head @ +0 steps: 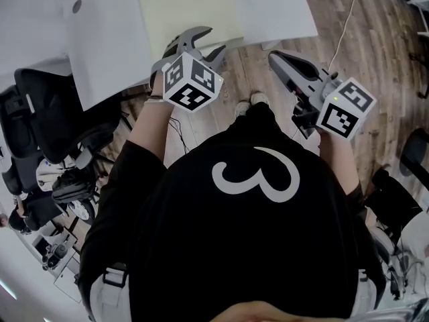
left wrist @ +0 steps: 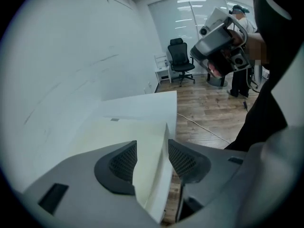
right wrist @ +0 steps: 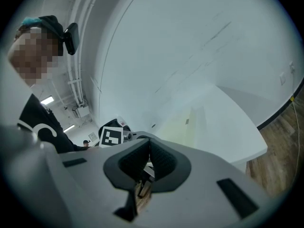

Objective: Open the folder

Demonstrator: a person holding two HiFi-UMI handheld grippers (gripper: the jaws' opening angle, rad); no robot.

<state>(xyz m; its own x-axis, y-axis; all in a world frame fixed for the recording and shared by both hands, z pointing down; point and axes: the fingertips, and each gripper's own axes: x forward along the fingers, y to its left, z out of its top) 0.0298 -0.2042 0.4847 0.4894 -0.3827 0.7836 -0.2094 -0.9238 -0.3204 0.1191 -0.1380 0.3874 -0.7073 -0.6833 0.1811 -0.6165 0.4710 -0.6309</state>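
White table (head: pixel 107 52) fills top of head view, w/ wood floor (head: pixel 382 45) to its right & below. Person in black shirt (head: pixel 255 233) stands at the table's near side, both forearms reaching fwd.

Pale-yellow folder (head: pixel 188 9) lies flat on the table, cover down. Its near edge runs along the table's near edge, right ahead of the L gripper (head: pixel 208 42).

L forearm (head: pixel 144 136) comes up from the shoulder. The L gripper tips nose-down at the folder's near edge, marker cube (head: pixel 191 80) facing up. Its jaws are spread wide. In the left gripper view the folder's near corner sits btwn the two pads (left wrist: pixel 123 161) and they aren't clamped on it. Can't tell if either pad brushes it.

R forearm (head: pixel 338 156) is out to the side. The R gripper (head: pixel 276 59) is held close to level over the floor, right of the folder & apart from it, w/ its tip just short of the table edge. Its cube (head: pixel 346 107) sits at the wrist end. Jaws are pressed together at the tips, nothing pinched. Right gripper view shows only floor thru the small gap under the pads.
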